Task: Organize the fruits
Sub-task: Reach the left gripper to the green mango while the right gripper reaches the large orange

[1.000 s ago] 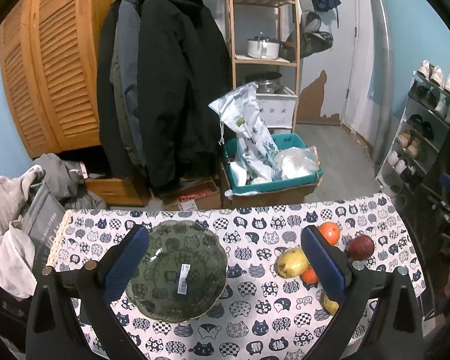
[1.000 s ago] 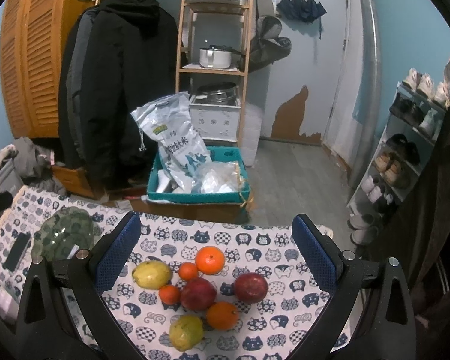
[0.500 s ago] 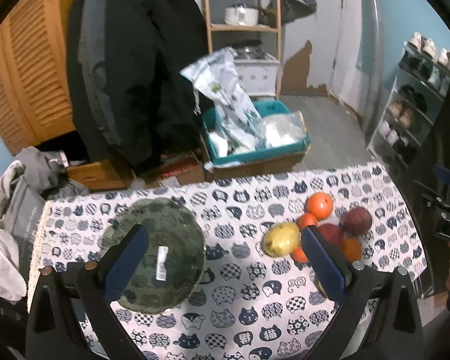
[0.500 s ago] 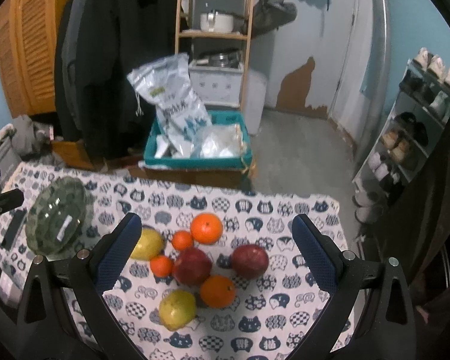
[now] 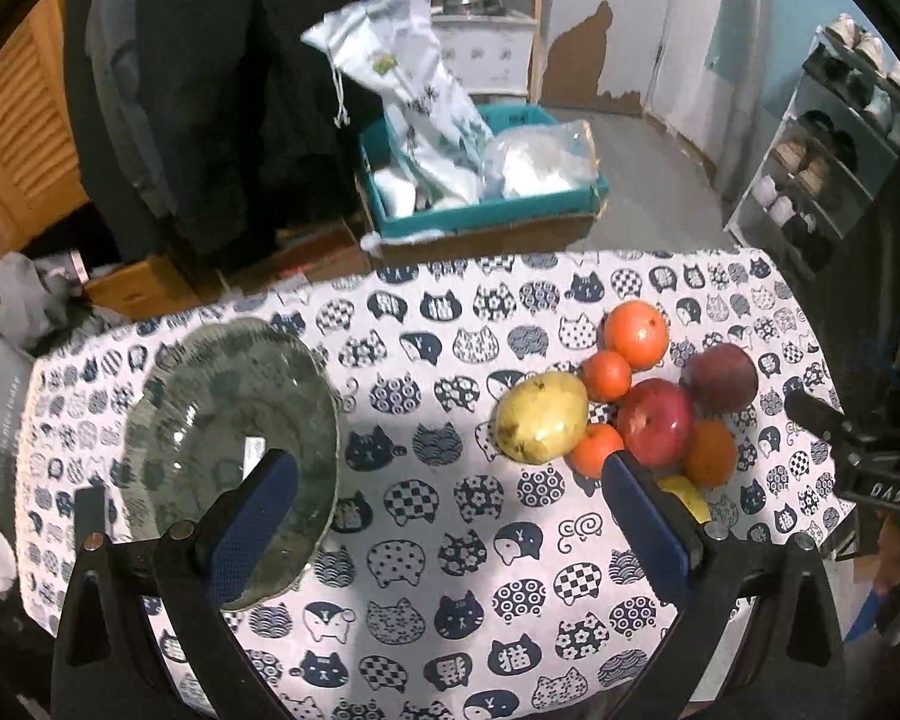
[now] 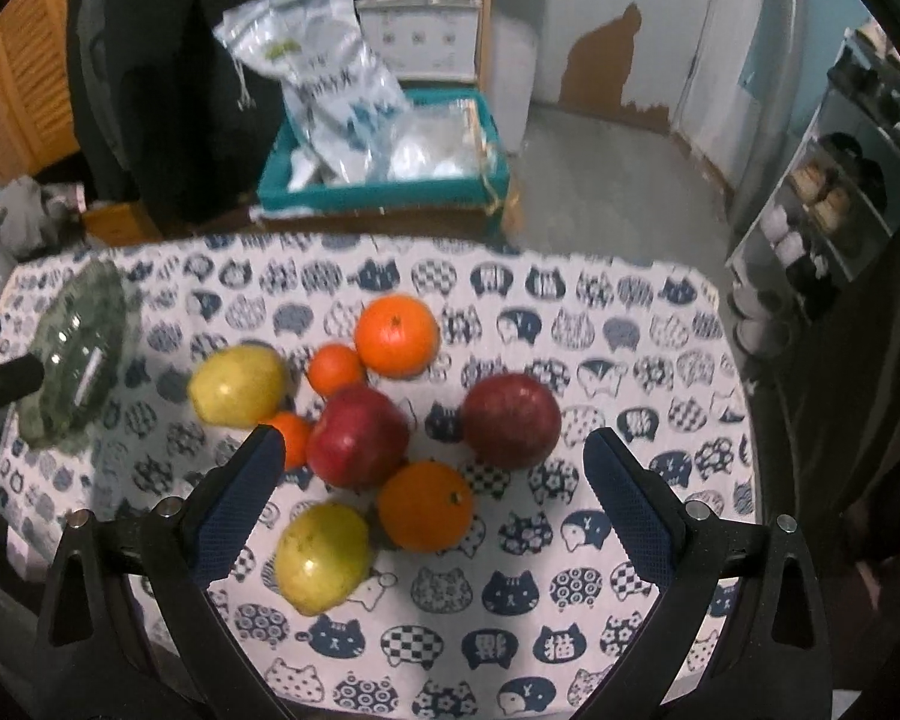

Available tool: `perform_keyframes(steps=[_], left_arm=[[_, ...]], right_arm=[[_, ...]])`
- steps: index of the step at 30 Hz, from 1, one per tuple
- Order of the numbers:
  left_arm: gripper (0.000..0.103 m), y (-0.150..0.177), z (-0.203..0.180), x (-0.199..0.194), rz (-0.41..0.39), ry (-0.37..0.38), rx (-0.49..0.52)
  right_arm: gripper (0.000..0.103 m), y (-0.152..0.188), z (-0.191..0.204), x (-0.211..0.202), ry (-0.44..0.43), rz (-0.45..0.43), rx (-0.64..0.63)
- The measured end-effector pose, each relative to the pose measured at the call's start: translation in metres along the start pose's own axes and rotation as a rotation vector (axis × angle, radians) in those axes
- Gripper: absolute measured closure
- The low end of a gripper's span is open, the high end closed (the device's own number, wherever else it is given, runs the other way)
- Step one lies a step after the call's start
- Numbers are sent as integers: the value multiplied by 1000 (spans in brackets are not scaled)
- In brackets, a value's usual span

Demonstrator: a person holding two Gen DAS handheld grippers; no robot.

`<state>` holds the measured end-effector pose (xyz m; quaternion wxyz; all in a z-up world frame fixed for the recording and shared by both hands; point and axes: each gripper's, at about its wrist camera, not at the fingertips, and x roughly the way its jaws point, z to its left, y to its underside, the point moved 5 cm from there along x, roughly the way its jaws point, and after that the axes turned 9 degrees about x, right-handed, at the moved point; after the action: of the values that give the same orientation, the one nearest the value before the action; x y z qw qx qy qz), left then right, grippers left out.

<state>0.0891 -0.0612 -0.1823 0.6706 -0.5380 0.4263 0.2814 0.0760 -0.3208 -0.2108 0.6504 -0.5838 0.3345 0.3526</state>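
Observation:
A pile of fruit lies on the cat-print tablecloth (image 6: 630, 324): a red apple (image 6: 357, 444), a darker red apple (image 6: 511, 419), a large orange (image 6: 396, 334), another orange (image 6: 426, 505), two small tangerines (image 6: 334, 367), and two yellow pears (image 6: 321, 558) (image 6: 237, 384). My right gripper (image 6: 432, 498) hangs open just above the pile's near side, holding nothing. A green glass bowl (image 5: 228, 438) sits empty at the table's left. My left gripper (image 5: 447, 516) is open over the cloth between the bowl and the yellow pear (image 5: 540, 418).
Beyond the table's far edge stands a teal crate (image 5: 480, 204) with plastic bags on a cardboard box. Dark coats (image 5: 210, 90) hang at the back left. A shoe rack (image 6: 834, 180) stands on the right. Grey clothes (image 5: 30, 306) lie off the table's left end.
Both grippers have moved forward and down toward the table, so the bowl and the fruit look larger and nearer. Both stay open and hold nothing.

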Motion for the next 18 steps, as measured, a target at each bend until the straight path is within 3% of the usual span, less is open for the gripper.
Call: perform_keyframes(steps=[7,18], left_arm=[[1,7,1,34,61,11,-16],[1,19,-12,78,144,28,9]], right_arm=[[5,18,-10,46,35,106,-2],[14,48,-19,106,32,277,24]])
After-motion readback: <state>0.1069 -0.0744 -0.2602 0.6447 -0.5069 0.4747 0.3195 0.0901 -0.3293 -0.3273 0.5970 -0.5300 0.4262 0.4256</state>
